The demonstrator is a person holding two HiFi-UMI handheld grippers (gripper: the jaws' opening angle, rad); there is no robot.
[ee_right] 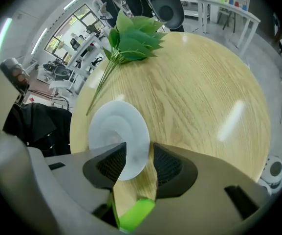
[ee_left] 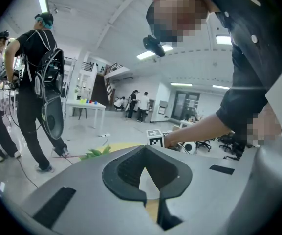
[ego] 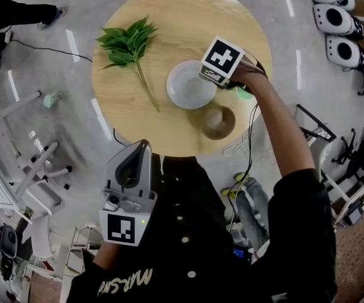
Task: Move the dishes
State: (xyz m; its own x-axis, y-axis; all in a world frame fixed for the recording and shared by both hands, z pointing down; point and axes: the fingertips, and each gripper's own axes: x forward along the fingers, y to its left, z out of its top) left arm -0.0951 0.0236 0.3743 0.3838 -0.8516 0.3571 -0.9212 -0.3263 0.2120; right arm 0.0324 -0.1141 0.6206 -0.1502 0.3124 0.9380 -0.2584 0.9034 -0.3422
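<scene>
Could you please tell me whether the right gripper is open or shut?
Open: the jaws of the right gripper stand apart, with the rim of the dish in the gap between them.

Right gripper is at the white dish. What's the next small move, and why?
Probably close the right gripper on the white dish: its fingers stand apart with the dish's near rim between them, not yet pinched.

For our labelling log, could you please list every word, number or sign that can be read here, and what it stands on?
On the black shirt: white script lettering, upside down and cut off by the picture's edge; not reliably readable.
On the right gripper and the left gripper: black-and-white square markers only, no words.
On the white plate and the wooden table: no print visible.
</scene>
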